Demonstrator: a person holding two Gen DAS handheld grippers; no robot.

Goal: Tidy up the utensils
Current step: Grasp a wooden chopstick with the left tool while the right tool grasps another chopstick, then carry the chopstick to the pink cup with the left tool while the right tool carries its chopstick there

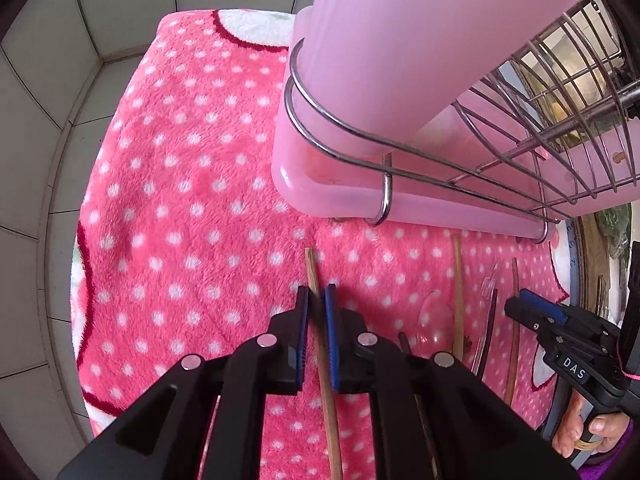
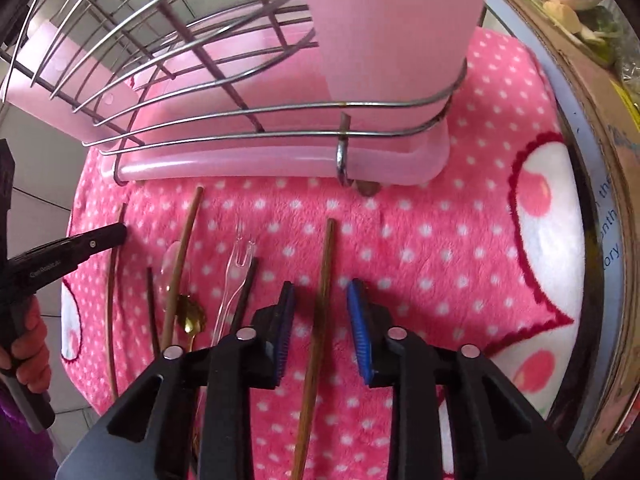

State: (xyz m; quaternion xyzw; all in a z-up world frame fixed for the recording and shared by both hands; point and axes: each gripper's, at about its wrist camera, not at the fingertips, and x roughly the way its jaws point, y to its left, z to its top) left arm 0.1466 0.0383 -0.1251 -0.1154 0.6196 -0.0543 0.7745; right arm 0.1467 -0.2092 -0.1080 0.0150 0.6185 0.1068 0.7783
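Observation:
Several wooden and dark chopsticks lie side by side on a pink polka-dot blanket (image 2: pixel 440 240), together with a clear plastic fork (image 2: pixel 240 252) and a gold spoon (image 2: pixel 192 316). My left gripper (image 1: pixel 319 304) points down over the leftmost wooden chopstick (image 1: pixel 312 268), its blue pads drawn in close against it. From the right wrist view, the left gripper (image 2: pixel 120 234) looks shut. My right gripper (image 2: pixel 322 308) straddles the rightmost wooden chopstick (image 2: pixel 329 248) with clear gaps on both sides. A tall pink holder (image 2: pixel 392 40) stands in the rack behind.
A wire dish rack (image 2: pixel 240 136) sits on a pink plastic tray (image 2: pixel 240 164) just beyond the utensils. A cardboard box (image 2: pixel 600 120) borders the blanket on the right. Grey tiles surround the left side. A hand (image 1: pixel 600 428) grips the right tool's handle.

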